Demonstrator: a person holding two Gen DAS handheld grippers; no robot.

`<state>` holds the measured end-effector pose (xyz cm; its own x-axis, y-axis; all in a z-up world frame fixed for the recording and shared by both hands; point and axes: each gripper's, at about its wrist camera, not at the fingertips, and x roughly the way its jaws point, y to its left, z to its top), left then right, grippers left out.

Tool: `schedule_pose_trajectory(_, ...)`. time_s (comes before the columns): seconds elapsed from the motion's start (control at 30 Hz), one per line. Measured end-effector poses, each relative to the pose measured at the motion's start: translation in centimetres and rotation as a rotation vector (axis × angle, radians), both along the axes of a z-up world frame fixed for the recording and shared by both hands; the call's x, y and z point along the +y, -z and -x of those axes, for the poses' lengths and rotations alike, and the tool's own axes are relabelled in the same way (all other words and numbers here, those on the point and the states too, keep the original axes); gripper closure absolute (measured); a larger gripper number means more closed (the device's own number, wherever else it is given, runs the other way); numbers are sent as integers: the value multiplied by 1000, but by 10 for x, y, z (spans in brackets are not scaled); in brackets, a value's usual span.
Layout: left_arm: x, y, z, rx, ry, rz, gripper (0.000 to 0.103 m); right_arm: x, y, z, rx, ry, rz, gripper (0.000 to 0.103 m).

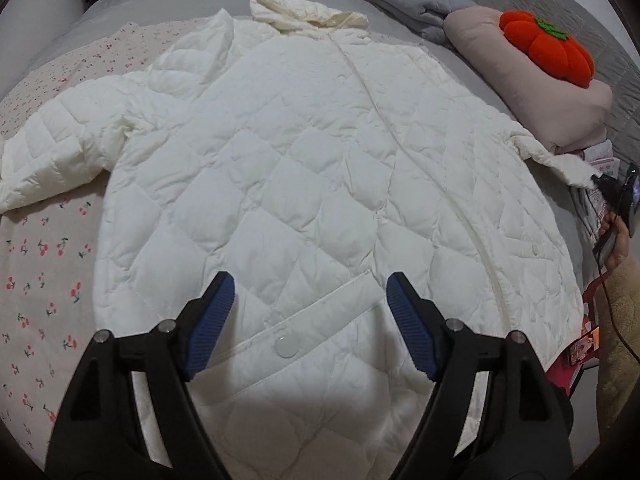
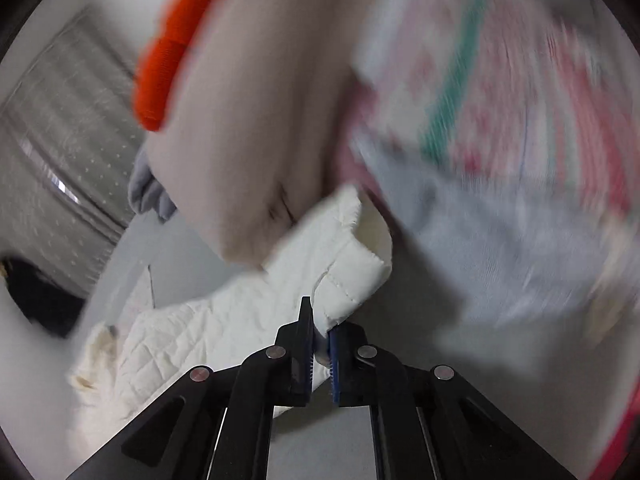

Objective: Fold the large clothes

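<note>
A white quilted jacket (image 1: pixel 320 160) lies spread front-up on the bed, collar (image 1: pixel 304 12) at the far end and its left sleeve (image 1: pixel 52 152) stretched out to the side. My left gripper (image 1: pixel 311 280) hovers open over the lower front, above the buttoned pocket flap (image 1: pixel 286 346), with nothing between its blue pads. My right gripper (image 2: pixel 320 320) is shut on the cuff of the right sleeve (image 2: pixel 352 264), lifted a little off the bed. That view is blurred. In the left wrist view the same cuff (image 1: pixel 576 168) ends at the right gripper (image 1: pixel 618 192) by the frame's edge.
A pink pillow (image 1: pixel 540 92) with an orange pumpkin plush (image 1: pixel 548 52) lies right of the jacket, close to the held sleeve. A folded grey blanket (image 1: pixel 408 0) sits at the far right. A cherry-print sheet (image 1: pixel 48 280) covers the bed's left side. Patterned packs (image 2: pixel 500 80) lie beyond the cuff.
</note>
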<state>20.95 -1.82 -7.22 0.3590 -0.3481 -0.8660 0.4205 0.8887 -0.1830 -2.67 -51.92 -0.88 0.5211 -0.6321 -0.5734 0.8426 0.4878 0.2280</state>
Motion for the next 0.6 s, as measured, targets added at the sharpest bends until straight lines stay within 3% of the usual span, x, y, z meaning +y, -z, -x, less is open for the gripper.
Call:
schedule_pose_trajectory(0.07, -2, 17, -2, 40, 4, -12, 24, 15, -12, 10, 109, 96, 190, 98)
schedule_pose_trajectory(0.1, -1, 22, -1, 30, 8, -5, 23, 14, -8, 12, 165, 121, 215, 98)
schedule_pose_trajectory(0.2, -3, 24, 1, 2, 30, -5, 20, 7, 34, 2, 397, 160, 199, 98)
schedule_pose_trajectory(0.27, -2, 23, 1, 4, 35, -6, 20, -3, 63, 10, 484, 125, 127, 97)
schedule_pose_trajectory(0.33, 2, 20, -1, 15, 37, -3, 20, -9, 60, 13, 467, 134, 109, 93)
schedule_pose_trajectory(0.4, 12, 11, -2, 11, 27, 2, 20, -4, 47, 18, 449, 170, 121, 75)
schedule_pose_trajectory(0.47, 29, -1, -5, -27, -25, 0, 20, 3, 31, 23, 408, 152, 92, 40)
schedule_pose_trajectory(0.53, 53, -14, -15, -64, -104, -5, 20, 17, 14, 29, 348, 102, 89, 30)
schedule_pose_trajectory(0.6, 85, -27, -30, -100, -217, -21, 20, 27, -7, 22, 320, 27, 89, 29)
